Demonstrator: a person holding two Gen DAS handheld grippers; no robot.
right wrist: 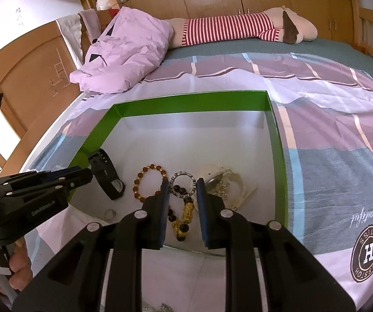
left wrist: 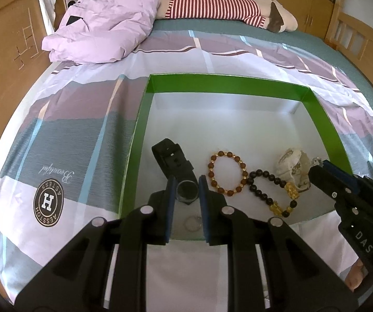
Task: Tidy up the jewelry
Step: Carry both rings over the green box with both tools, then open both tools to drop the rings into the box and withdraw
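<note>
Left gripper [left wrist: 185, 184] and right gripper [right wrist: 182, 187], jaws apart, above green box [left wrist: 327, 119] crowded with watch [left wrist: 176, 166], bracelets [left wrist: 228, 173].

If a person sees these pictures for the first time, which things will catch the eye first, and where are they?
First the green box lying open on the checked bedspread, with jewelry along its near side: a black watch at the left, an amber bead bracelet in the middle and a dark bead bracelet beside it. Both open grippers, left gripper and right gripper, hover over these pieces.
</note>
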